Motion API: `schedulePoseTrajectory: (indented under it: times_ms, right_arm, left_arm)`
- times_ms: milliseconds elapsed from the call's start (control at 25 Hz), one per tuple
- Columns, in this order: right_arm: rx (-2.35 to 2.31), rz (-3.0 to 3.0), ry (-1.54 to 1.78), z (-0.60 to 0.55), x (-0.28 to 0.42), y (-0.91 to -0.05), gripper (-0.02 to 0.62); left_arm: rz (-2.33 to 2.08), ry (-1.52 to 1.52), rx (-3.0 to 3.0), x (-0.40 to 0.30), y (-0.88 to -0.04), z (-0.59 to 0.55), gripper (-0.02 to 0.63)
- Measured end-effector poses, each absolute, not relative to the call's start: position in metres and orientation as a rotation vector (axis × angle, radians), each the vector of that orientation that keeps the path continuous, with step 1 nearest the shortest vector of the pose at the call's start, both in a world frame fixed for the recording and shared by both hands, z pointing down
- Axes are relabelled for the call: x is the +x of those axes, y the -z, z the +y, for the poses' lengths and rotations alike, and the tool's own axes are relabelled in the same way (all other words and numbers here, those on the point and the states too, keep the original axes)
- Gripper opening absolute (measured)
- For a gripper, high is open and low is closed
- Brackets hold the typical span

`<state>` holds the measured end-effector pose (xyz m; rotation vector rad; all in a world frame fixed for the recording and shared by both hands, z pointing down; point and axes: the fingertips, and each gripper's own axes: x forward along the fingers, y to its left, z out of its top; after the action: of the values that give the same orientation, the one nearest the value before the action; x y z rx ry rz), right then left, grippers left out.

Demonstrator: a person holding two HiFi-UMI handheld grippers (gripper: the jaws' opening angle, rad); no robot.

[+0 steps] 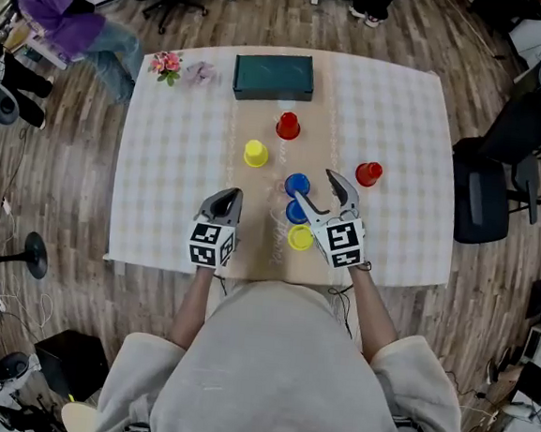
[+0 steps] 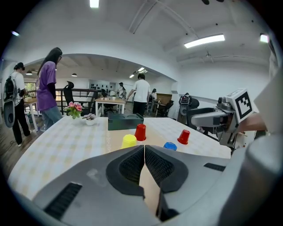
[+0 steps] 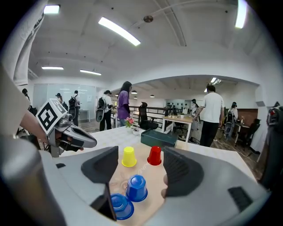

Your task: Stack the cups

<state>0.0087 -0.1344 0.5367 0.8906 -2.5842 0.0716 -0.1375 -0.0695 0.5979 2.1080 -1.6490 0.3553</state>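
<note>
Several plastic cups stand apart on the tan runner (image 1: 263, 257) of the table. At the far end are a red cup (image 1: 288, 125) and a yellow cup (image 1: 255, 153); another red cup (image 1: 368, 174) stands off to the right. Two blue cups (image 1: 298, 185) (image 1: 296, 211) and a second yellow cup (image 1: 300, 237) line up near me. My right gripper (image 1: 316, 188) is open above the blue cups and holds nothing; its view shows both blue cups (image 3: 136, 187) (image 3: 120, 205) upside down between the jaws. My left gripper (image 1: 225, 200) is shut and empty, left of them.
A dark green box (image 1: 274, 77) lies at the table's far edge, with a small flower pot (image 1: 166, 64) to its left. A person in purple (image 1: 62, 13) stands beyond the far left corner. Office chairs (image 1: 500, 174) are to the right.
</note>
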Motion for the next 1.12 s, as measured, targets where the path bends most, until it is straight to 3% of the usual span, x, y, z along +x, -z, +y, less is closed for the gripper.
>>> schedulePoseTrajectory:
  times_ms: [1120]
  right_arm:
    - [0.600, -2.656, -0.093, -0.192, -0.128, -0.547, 0.319]
  left_arm:
    - [-1.817, -0.313, 1.893, -0.217, -0.608, -0.054, 0.015]
